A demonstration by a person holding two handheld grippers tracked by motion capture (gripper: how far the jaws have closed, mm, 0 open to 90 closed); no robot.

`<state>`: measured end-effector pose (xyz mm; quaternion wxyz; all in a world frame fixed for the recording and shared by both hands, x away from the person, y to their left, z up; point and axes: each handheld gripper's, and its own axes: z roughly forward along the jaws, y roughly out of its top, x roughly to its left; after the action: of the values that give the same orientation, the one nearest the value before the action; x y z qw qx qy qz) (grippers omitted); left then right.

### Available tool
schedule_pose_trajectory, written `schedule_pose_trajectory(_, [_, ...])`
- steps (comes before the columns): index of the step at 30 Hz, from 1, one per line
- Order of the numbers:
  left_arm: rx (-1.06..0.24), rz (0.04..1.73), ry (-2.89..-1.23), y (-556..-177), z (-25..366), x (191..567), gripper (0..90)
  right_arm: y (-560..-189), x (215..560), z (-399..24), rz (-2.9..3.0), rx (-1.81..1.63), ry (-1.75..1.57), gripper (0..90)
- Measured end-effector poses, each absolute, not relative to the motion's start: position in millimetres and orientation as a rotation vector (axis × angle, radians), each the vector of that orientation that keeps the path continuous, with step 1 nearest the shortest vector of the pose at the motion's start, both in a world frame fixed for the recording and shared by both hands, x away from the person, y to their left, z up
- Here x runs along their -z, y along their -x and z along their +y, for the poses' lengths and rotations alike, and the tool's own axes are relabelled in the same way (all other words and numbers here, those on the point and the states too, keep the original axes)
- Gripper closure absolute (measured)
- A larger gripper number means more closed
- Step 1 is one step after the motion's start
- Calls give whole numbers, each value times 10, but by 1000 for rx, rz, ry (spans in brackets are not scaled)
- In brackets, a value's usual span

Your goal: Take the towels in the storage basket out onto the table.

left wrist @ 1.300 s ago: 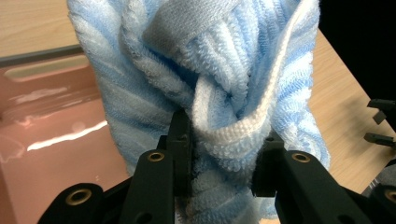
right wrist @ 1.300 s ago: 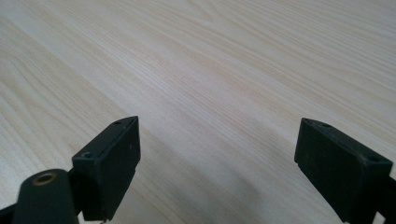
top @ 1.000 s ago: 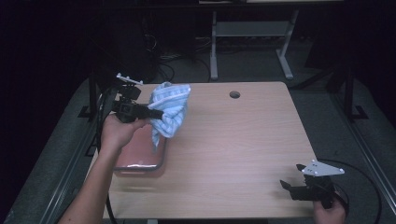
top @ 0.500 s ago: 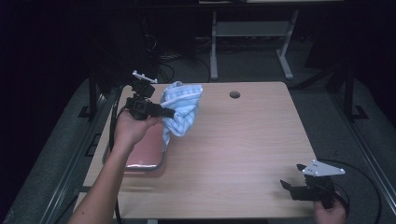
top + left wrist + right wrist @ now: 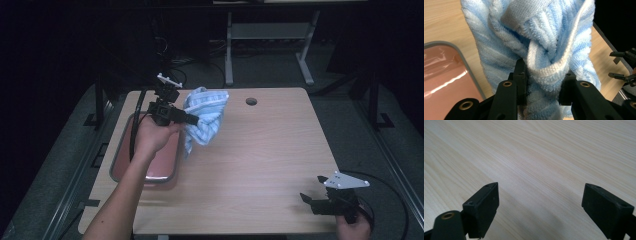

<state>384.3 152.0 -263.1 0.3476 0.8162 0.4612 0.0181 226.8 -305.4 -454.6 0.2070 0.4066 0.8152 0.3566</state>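
Blue striped towel (image 5: 205, 120) is held aloft at 10 o'clock.
It is clamped by the left gripper (image 5: 192, 119); the right gripper (image 5: 306, 201) is spread wide at 4 o'clock.

Towel (image 5: 205, 120), pale blue with white stripes, terry; bunched and hanging off the bench (image 5: 260, 165). Pinched between left gripper (image 5: 192, 120) fingers (image 5: 520, 75). Beside it, a grey-rimmed tray (image 5: 117, 155) with pink base.

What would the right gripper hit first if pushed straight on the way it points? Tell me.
Probably just the bare table: the right gripper, jaws wide open, points low across the wood. Depth is unclear, but nothing stands in its line there.
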Motion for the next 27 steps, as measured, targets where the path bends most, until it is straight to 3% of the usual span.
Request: schedule_pose_trajectory(27, [7,1136,-2155,-3973,1043,2819,666,-2267,4547,-3044,2272,-1000,-1135,137])
